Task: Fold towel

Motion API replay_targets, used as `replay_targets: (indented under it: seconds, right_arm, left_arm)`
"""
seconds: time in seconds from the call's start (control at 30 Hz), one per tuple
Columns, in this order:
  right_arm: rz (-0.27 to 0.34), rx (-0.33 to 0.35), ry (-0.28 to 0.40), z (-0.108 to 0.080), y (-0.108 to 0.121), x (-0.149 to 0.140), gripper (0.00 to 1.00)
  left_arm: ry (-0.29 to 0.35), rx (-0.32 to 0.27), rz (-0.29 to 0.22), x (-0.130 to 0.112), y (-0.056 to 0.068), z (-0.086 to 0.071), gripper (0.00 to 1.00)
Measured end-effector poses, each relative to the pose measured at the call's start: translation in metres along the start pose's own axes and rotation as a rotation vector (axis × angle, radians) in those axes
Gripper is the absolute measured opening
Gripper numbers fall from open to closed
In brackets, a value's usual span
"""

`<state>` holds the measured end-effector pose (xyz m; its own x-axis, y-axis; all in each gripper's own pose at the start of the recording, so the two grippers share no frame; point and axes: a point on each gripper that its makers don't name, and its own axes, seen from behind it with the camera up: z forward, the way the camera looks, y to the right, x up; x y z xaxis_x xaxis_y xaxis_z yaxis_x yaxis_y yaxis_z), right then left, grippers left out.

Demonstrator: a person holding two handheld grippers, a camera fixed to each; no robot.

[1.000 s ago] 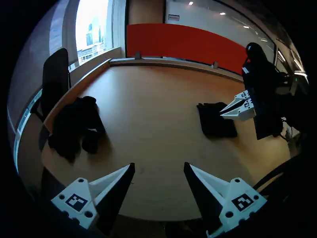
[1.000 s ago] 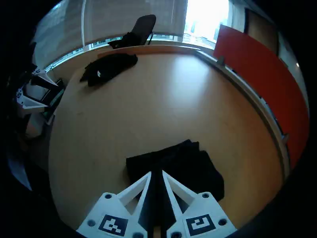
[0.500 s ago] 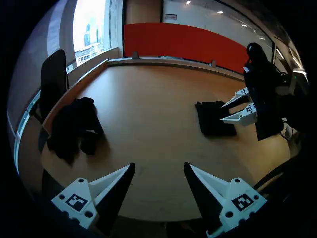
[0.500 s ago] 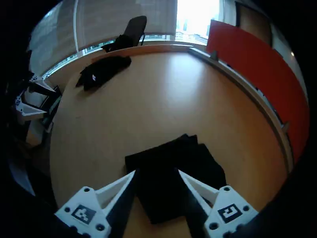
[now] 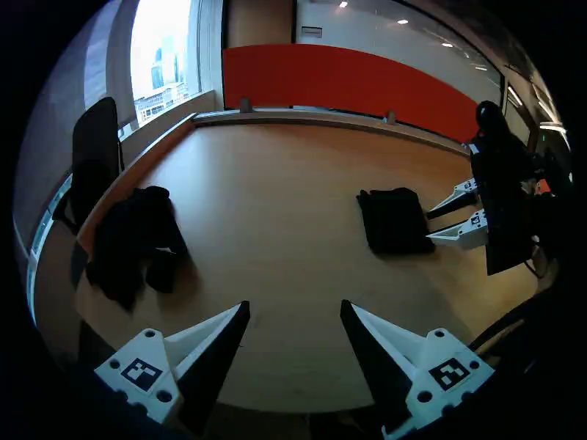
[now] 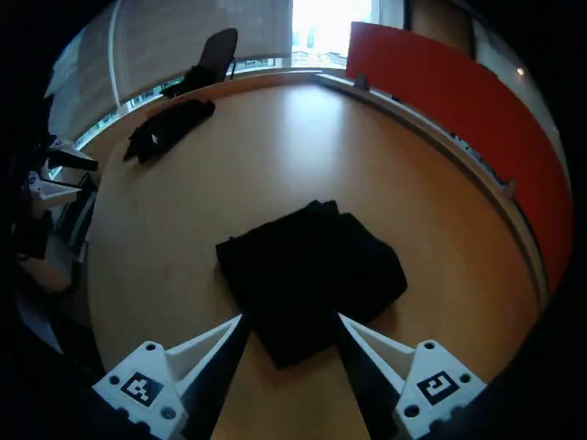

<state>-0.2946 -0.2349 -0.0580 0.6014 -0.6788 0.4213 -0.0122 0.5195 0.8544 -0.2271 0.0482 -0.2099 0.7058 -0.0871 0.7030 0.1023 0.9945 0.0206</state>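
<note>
Folded black towel (image 6: 312,275) lay on table (image 6: 293,147); right gripper (image 6: 292,316) fingers parted at its near edge; left gripper (image 5: 294,303) likewise parted.

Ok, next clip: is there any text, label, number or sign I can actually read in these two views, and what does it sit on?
No readable words or numbers anywhere.
Black-and-white square markers on the left claw: coded patterns, not text.
Matching markers on the right claw: coded patterns, not text.
Small wall plate above the red panel: too small to read.
</note>
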Motion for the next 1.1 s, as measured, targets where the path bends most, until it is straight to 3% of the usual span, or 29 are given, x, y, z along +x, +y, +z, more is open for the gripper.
replay_targets:
  seconds: [0.4, 0.53, 0.8, 1.1]
  right_arm:
    - [0.040, -0.025, -0.031, -0.003, 0.002, -0.029, 0.81]
    - [0.042, -0.026, -0.038, -0.001, 0.000, -0.035, 0.76]
    - [0.061, -0.037, -0.055, 0.005, -0.004, -0.048, 0.58]
    - [0.102, -0.044, -0.054, 0.009, -0.005, -0.054, 0.29]
  left_arm:
    - [0.001, 0.000, 0.014, 0.003, 0.001, 0.001, 0.91]
    - [0.001, 0.000, 0.017, 0.003, 0.002, 0.001, 0.91]
    - [0.002, 0.001, 0.015, 0.003, 0.002, 0.001, 0.92]
    - [0.001, 0.000, 0.016, 0.002, 0.002, 0.001, 0.91]
